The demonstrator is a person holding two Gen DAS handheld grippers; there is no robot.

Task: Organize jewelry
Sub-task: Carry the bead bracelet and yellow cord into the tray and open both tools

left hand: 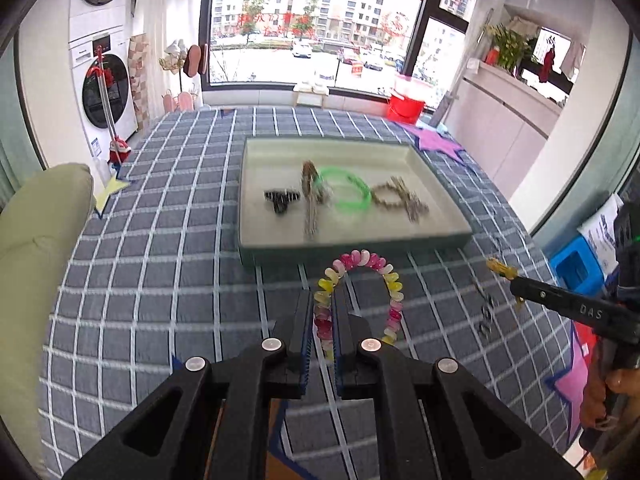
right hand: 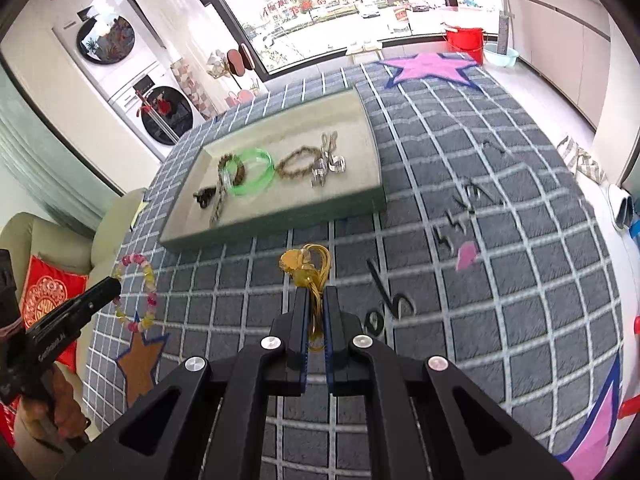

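My left gripper (left hand: 325,300) is shut on a pink, white and yellow bead bracelet (left hand: 362,260), which loops up above the checked cloth just short of the pale tray (left hand: 256,184). My right gripper (right hand: 316,298) is shut on a yellow-gold piece with amber beads (right hand: 298,264), also in front of the tray (right hand: 360,120). In the tray lie a green bangle (left hand: 346,192), a brown bead bracelet (left hand: 386,198), a black piece (left hand: 282,198) and silvery chains (left hand: 310,208). In the right wrist view the bead bracelet (right hand: 138,292) hangs from the left gripper (right hand: 114,286) at the left.
Dark earrings or rings (left hand: 486,316) lie on the cloth (left hand: 160,240) near the right gripper (left hand: 514,282); several small dark pieces (right hand: 460,208) and a pink one (right hand: 466,256) lie right of the tray. A green cushion (left hand: 36,248) borders the table's left edge. A hand (left hand: 618,380) holds the right gripper.
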